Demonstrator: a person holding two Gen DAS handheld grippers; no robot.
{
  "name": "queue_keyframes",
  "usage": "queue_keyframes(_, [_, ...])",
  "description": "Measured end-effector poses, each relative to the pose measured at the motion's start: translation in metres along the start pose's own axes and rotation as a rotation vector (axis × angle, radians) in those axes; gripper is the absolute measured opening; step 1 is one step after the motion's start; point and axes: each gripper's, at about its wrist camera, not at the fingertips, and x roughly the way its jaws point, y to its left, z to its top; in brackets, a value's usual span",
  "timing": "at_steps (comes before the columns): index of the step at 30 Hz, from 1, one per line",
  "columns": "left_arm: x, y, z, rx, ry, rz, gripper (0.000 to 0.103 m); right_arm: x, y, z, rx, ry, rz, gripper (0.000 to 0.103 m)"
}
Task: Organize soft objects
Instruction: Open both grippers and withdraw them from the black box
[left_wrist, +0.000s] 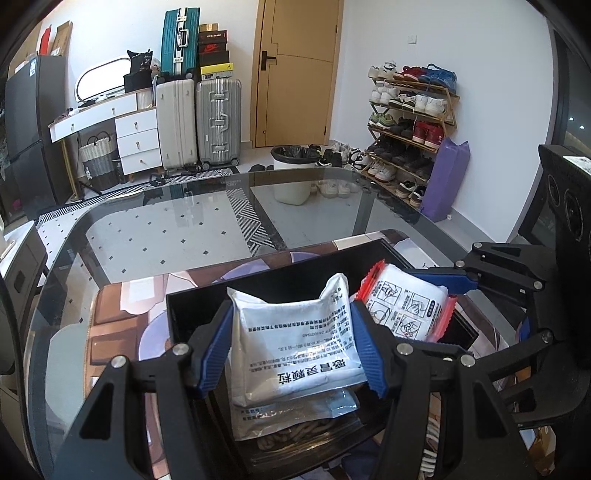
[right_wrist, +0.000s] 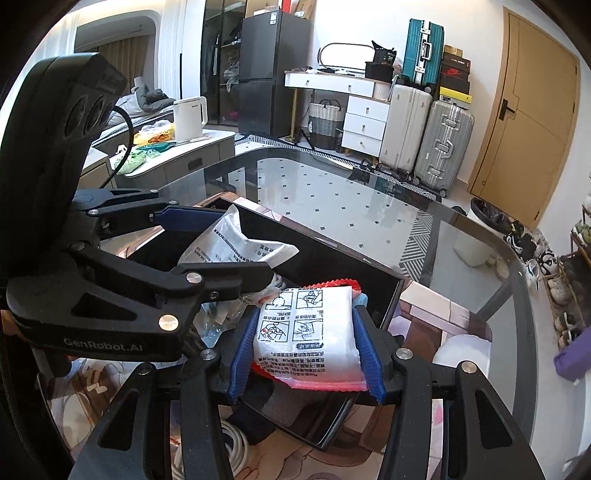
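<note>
Left wrist: glass table (left_wrist: 177, 236), suitcases (left_wrist: 218, 122), door (left_wrist: 295, 74)

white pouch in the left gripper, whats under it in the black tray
Under the white pouch held by the left gripper, another printed pouch lies in the black tray over something brown. What that is stays covered.

We're in somebody's lived-in home here, an entry-cum-living room: wooden door (left_wrist: 297, 70) at twelve o'clock, loaded shoe rack (left_wrist: 412, 125) at two, suitcases (left_wrist: 199, 122) stacked by a white dresser (left_wrist: 136, 138) at eleven, and a black fridge (right_wrist: 273, 70) beyond the glass table (left_wrist: 207, 229).
</note>
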Motion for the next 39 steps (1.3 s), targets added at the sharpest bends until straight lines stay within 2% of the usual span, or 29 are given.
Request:
queue_keyframes(3, [0.001, 0.002, -0.001, -0.012, 0.006, -0.006, 0.061, -0.005, -0.004, 0.000, 0.009, -0.022, 0.006, 0.053])
queue_keyframes(6, [0.000, 0.003, -0.001, -0.014, 0.007, -0.005, 0.061, -0.020, -0.009, -0.002, 0.031, -0.063, 0.000, 0.060])
queue_keyframes(11, [-0.001, 0.003, -0.002, -0.025, 0.009, -0.017, 0.064, -0.040, -0.019, -0.007, 0.067, -0.093, -0.038, 0.080])
queue_keyframes(15, [-0.004, 0.000, -0.002, -0.026, 0.010, -0.004, 0.076, -0.050, -0.026, -0.014, 0.097, -0.095, -0.051, 0.085])
queue_keyframes(16, [-0.006, 0.000, -0.003, -0.028, 0.011, -0.005, 0.085, -0.052, -0.026, -0.016, 0.102, -0.096, -0.051, 0.088])
queue_keyframes(18, [-0.011, -0.003, -0.003, -0.029, 0.009, -0.016, 0.092, -0.056, -0.026, -0.019, 0.109, -0.102, -0.044, 0.091])
queue_keyframes(23, [-0.036, -0.008, -0.007, -0.020, -0.053, -0.017, 0.100, -0.068, -0.022, -0.030, 0.142, -0.113, -0.035, 0.102])
queue_keyframes(29, [-0.065, -0.009, -0.020, -0.032, -0.088, 0.013, 0.100, -0.081, -0.014, -0.046, 0.182, -0.105, -0.033, 0.102])
queue_keyframes(35, [-0.080, -0.014, -0.042, -0.046, -0.074, 0.024, 0.101, -0.093, -0.002, -0.057, 0.188, -0.093, -0.023, 0.102])
queue_keyframes(39, [-0.084, -0.014, -0.056, -0.078, -0.056, 0.021, 0.101, -0.101, 0.010, -0.068, 0.193, -0.083, 0.024, 0.102])
